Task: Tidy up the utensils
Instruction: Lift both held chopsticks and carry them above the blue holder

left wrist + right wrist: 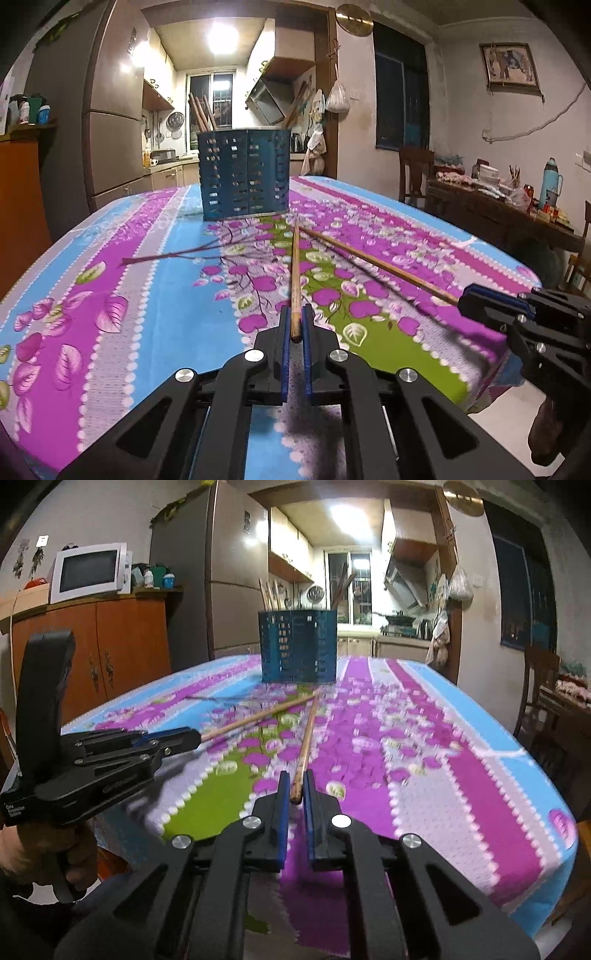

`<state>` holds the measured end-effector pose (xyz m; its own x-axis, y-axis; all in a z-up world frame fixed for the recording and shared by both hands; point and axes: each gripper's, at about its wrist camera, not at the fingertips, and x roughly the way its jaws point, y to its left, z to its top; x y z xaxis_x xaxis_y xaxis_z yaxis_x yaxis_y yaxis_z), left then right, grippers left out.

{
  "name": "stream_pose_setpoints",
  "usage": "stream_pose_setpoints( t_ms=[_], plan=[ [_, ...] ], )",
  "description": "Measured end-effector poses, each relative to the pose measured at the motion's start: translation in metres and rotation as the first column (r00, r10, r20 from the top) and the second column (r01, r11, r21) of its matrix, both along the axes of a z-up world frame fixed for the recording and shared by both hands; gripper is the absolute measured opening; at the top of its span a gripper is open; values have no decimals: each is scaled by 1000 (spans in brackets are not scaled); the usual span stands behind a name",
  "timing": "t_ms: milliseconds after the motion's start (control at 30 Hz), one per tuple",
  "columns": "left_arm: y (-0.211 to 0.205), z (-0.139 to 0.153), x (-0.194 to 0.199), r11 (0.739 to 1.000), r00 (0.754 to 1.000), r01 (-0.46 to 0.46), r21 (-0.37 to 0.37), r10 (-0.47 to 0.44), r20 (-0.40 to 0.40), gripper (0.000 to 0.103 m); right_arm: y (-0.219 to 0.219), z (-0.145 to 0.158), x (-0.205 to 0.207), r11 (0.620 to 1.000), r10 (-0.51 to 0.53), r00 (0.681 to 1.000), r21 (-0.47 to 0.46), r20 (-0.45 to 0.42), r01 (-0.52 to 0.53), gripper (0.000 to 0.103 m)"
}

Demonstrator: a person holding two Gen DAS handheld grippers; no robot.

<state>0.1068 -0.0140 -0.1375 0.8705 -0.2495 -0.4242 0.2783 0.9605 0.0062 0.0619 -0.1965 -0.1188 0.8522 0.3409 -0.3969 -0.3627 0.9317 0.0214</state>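
**Two grippers, each clamped on one chopstick, before a blue utensil holder**

Nearest the left wrist camera is the left gripper (295, 325), black with blue pads, its jaws closed together on the thick end of a brown wooden chopstick (294, 273). This left chopstick runs straight away from the camera, long axis pointing toward the far edge of the counter (74, 280), thin tip forward and close to the base of the utensil holder (243, 173). The stick is slender, tapered and dark reddish-brown.

At the right of the same view the right gripper (461, 299) clamps a second chopstick (376, 264), lighter tan. It lies on a diagonal, thin tip pointing toward the holder and meeting the first stick's tip near the middle of the counter, so the two form a narrow V.

In the right wrist view the right gripper (297, 794) is nearest, jaws pinched on its chopstick (308, 734), which points away toward the holder (299, 646). The left gripper (192, 738) enters from the left, held by a hand (74, 853), its chopstick (258, 716) angled in.

The holder is a dark blue perforated box standing upright near the far edge, with more wooden chopsticks (201, 112) leaning upright inside. The counter wears a cloth striped in blue, purple and green with a leaf print.
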Motion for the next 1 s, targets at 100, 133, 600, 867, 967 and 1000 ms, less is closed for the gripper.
stream_pose_setpoints(
  t_ms=[100,133,600,867,967,1000],
  plan=[
    [3,16,-12,1000,999,3,-9,-3,37,7,0,18,-6,1000,0,999,-3,46,0,5],
    [4,24,-16,1000,998,3,-10,-2,57,7,0,26,-7,1000,3,998,-10,67,-2,5],
    [13,140,-14,999,962,39,-24,-31,270,7,-5,131,26,995,101,971,-34,218,-96,5],
    [5,173,29,998,969,62,-10,-58,242,7,-7,165,72,991,135,978,-12,158,-135,5],
    [5,181,42,998,972,64,-5,-61,228,7,-6,177,82,990,139,979,-7,148,-140,5],
    [4,183,44,998,971,67,-3,-65,228,7,-5,182,84,990,140,978,-12,152,-140,5]
  ],
)
